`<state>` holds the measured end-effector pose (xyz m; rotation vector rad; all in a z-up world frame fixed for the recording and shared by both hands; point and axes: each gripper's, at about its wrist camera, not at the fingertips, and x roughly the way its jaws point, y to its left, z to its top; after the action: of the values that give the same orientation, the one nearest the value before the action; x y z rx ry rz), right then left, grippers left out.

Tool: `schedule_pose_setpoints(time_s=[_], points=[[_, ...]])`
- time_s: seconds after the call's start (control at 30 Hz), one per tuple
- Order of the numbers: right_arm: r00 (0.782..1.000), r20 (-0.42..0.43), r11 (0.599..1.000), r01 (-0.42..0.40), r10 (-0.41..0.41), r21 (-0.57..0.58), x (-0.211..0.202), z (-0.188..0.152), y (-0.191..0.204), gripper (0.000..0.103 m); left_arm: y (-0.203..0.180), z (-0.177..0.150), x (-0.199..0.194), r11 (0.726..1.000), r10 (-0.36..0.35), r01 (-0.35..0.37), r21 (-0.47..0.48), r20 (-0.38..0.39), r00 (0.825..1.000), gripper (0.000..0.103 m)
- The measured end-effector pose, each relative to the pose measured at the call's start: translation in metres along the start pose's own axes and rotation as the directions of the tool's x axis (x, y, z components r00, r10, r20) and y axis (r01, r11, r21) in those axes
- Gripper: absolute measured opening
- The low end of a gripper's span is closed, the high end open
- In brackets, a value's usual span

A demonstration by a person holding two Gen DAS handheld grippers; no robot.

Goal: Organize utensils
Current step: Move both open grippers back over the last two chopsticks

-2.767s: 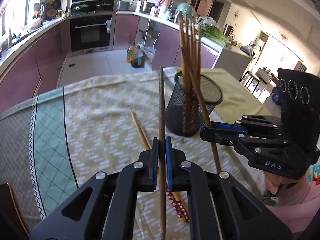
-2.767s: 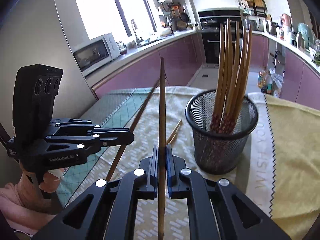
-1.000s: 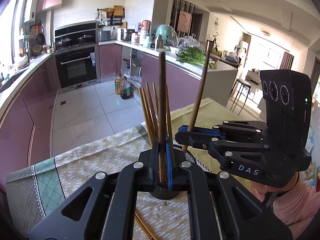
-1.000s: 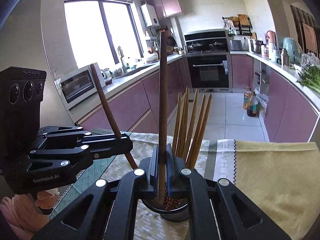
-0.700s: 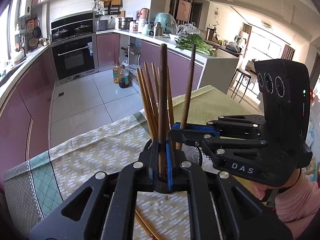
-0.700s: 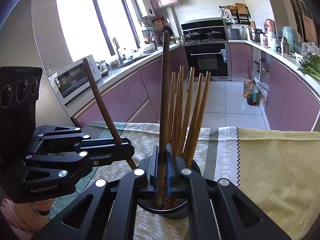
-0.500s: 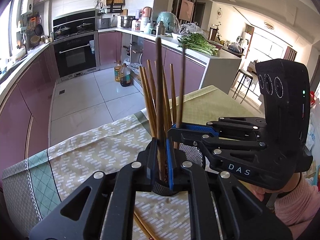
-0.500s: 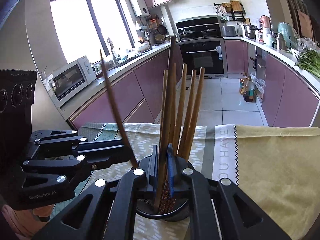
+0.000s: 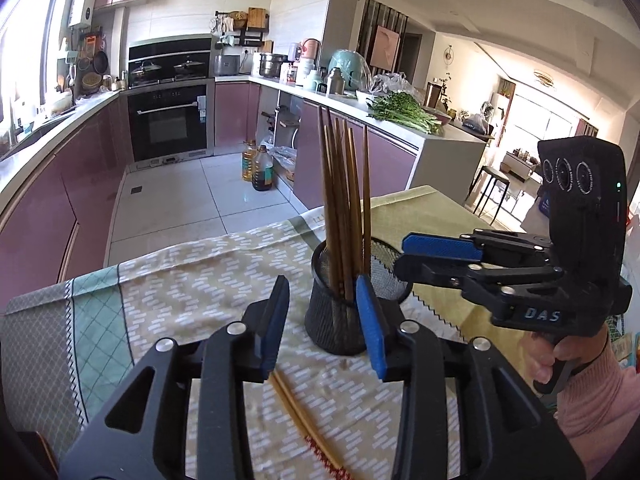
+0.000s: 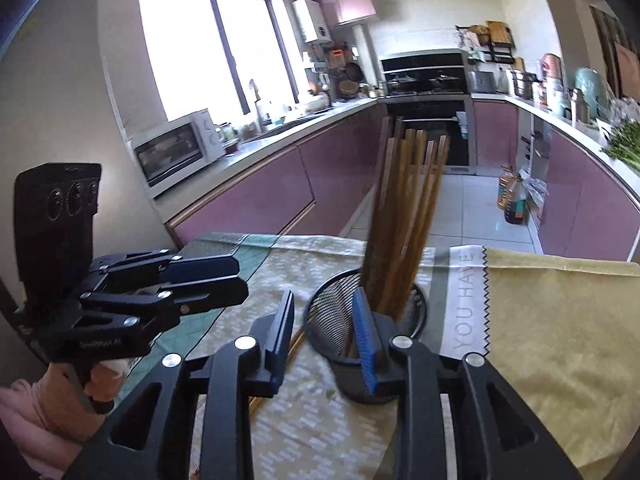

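Both tools were spread wide and held nothing. In the left wrist view the left tool [image 9: 323,320] framed the mesh cup [image 9: 340,320] at 12 o'clock, with a bundle of chopsticks [image 9: 344,208] standing upright in it. That view alone showed two loose chopsticks [image 9: 304,420] lying on the desk [image 9: 192,280] at 6 o'clock of the cup, running under the tool. It also showed the right tool [image 9: 440,256] at 3 o'clock, its blue pads parted beside the cup rim.

The right wrist view showed the right tool [image 10: 324,336] over the cup [image 10: 360,344], the sticks [image 10: 408,216] blurred. Only here did the yellow cloth [image 10: 560,340] with its lettered border show at 3 o'clock, and the left tool [image 10: 208,284] at 9 o'clock, gaping too.

Half a second earlier each tool had pinched one chopstick above the cup; both sticks had since dropped into the bundle and the jaws had parted.
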<state>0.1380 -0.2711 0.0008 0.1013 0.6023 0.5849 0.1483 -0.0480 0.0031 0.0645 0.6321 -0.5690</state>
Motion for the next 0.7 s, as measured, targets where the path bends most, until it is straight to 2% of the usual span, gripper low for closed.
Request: schedule_pose_setpoints(time_s=[0.13,0.3,0.47,0.7], points=[[0.998,-0.038,0.998,-0.049,0.048,-0.049,0.0,-0.016,0.02,0.035,0.009,-0.024,-0.01,0.999,0.035,-0.035,-0.001,-0.017,0.999,0.039],[0.986,-0.141,0.994,-0.095,0.087,-0.048,0.027,-0.042,0.035,0.036,0.029,-0.055,-0.006,0.996,0.053,-0.058,-0.065,-0.077,0.996,0.039],[0.968,-0.235,0.995,-0.096,0.086,-0.031,0.053,-0.068,0.043,0.036,0.043,-0.076,0.002,0.99,0.052,-0.068,-0.123,-0.124,0.991,0.039],[0.955,-0.282,0.995,-0.098,0.092,-0.007,0.067,-0.083,0.049,0.036,0.043,-0.094,0.013,0.986,0.06,-0.084,-0.143,-0.165,0.984,0.039]])
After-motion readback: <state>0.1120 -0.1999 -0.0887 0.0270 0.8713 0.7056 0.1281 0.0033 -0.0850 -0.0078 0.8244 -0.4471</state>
